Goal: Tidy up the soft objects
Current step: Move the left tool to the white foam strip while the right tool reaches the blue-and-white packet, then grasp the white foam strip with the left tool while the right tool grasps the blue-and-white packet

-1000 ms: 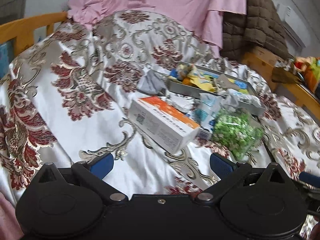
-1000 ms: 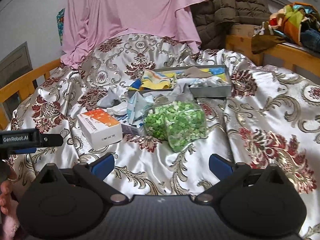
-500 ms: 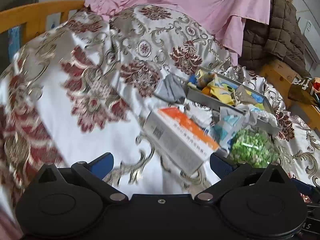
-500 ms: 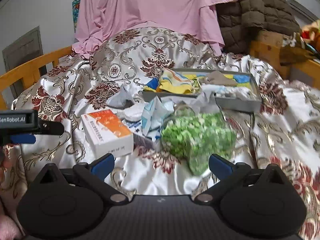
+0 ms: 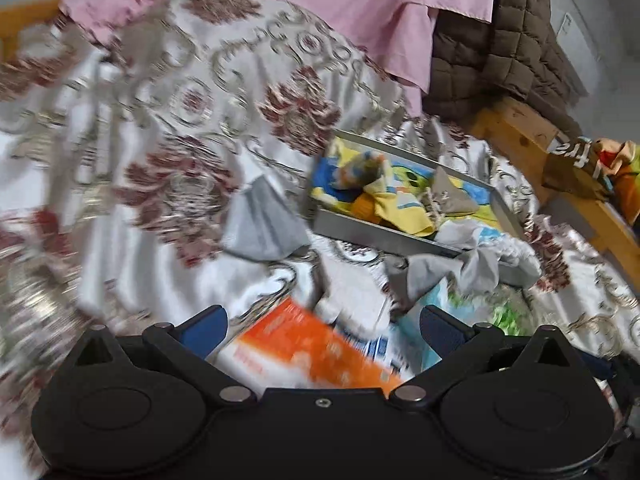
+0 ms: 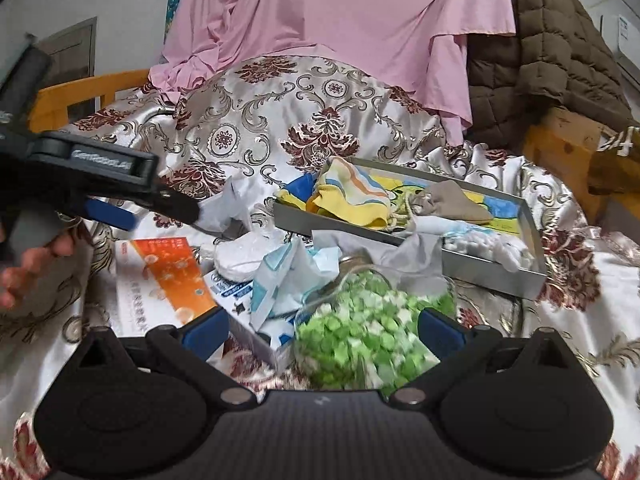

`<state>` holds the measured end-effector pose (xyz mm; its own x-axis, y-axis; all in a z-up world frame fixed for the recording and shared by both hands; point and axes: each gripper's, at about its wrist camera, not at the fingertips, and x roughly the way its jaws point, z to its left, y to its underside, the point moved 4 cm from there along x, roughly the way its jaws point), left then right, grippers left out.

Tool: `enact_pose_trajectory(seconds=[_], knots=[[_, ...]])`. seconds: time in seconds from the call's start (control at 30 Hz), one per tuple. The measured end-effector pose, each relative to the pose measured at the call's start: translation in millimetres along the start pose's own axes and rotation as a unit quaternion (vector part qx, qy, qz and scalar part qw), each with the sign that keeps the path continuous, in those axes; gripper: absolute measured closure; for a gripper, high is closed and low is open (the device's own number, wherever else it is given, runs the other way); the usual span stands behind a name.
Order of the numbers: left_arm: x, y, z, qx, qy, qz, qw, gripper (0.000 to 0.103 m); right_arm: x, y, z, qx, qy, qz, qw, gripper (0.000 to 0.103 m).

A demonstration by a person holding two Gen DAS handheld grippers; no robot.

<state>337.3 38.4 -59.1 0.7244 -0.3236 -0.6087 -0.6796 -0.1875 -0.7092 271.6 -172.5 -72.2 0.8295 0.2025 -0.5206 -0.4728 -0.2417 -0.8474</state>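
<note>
My left gripper (image 5: 322, 328) is open and empty above the orange-and-white box (image 5: 304, 344); its view is blurred. A crumpled grey cloth (image 5: 260, 220) lies ahead of it on the patterned bedspread. In the right wrist view the left gripper (image 6: 160, 212) reaches in from the left, its tip close to that grey cloth (image 6: 228, 204). My right gripper (image 6: 324, 332) is open just over a clear bag of green pieces (image 6: 368, 332). The metal tray (image 6: 480, 272) holds a yellow striped cloth (image 6: 352, 196), a beige sock (image 6: 452, 200) and white cotton (image 6: 488, 244).
A white mask (image 6: 240, 256) and a torn blue-white packet (image 6: 288, 284) lie between the orange box (image 6: 168, 272) and the tray. A pink sheet (image 6: 340, 32) and a brown quilted jacket (image 6: 540, 60) hang behind. A wooden bed frame (image 6: 560, 148) runs along the right. A hand (image 6: 24, 268) shows at left.
Both grippers have moved forward and lower toward the pile. The left one now hangs over the orange box, nearer the grey cloth. Both stay open.
</note>
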Motion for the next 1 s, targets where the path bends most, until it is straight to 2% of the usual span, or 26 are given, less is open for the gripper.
enact_pose_trajectory(seconds=[0.23, 0.5, 0.7, 1.0], knots=[[59.5, -18.0, 16.4, -0.032, 0.093, 0.071, 0.9927, 0.001, 33.7, -12.6, 6.3, 0.025, -0.016, -0.005, 1.0, 0.001], [94.3, -20.3, 30.1, -0.08, 0.15, 0.141, 0.9752, 0.002, 59.0, -14.9, 18.1, 0.004, 0.001, 0.0, 1.0, 0.001], [98.1, -18.8, 28.4, -0.064, 0.164, 0.16, 0.9713, 0.004, 67.1, -16.7, 26.2, -0.014, 0.011, 0.001, 1.0, 0.006], [98.3, -17.6, 35.1, -0.102, 0.185, 0.179, 0.9609, 0.02, 73.0, -17.1, 36.0, -0.022, -0.001, 0.006, 1.0, 0.016]])
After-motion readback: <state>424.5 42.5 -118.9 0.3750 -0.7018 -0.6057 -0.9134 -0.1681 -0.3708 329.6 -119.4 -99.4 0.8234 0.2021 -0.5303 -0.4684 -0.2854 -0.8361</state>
